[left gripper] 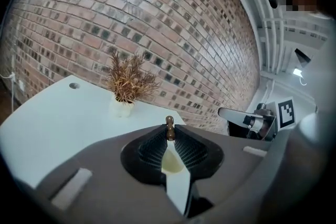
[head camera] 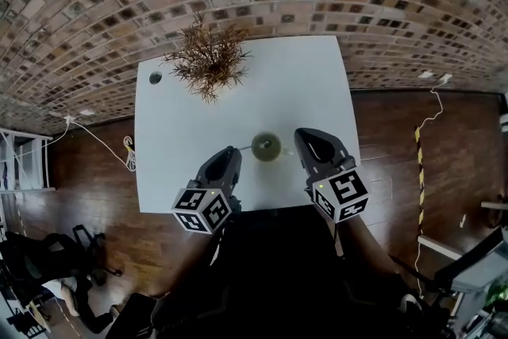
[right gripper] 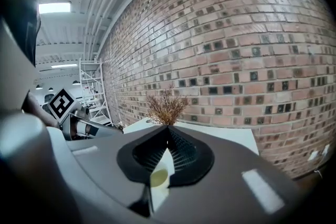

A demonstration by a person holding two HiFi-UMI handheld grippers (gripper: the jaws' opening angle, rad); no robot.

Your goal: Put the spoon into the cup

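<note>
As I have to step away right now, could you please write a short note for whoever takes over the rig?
Left gripper: jaws shut on the spoon, whose brown end shows at the tips.
Right gripper: jaws shut, empty.
Cup: upright on the table, between the two grippers.
Done: spoon is in hand.
Left: lower the spoon into the cup and let go.
</note>
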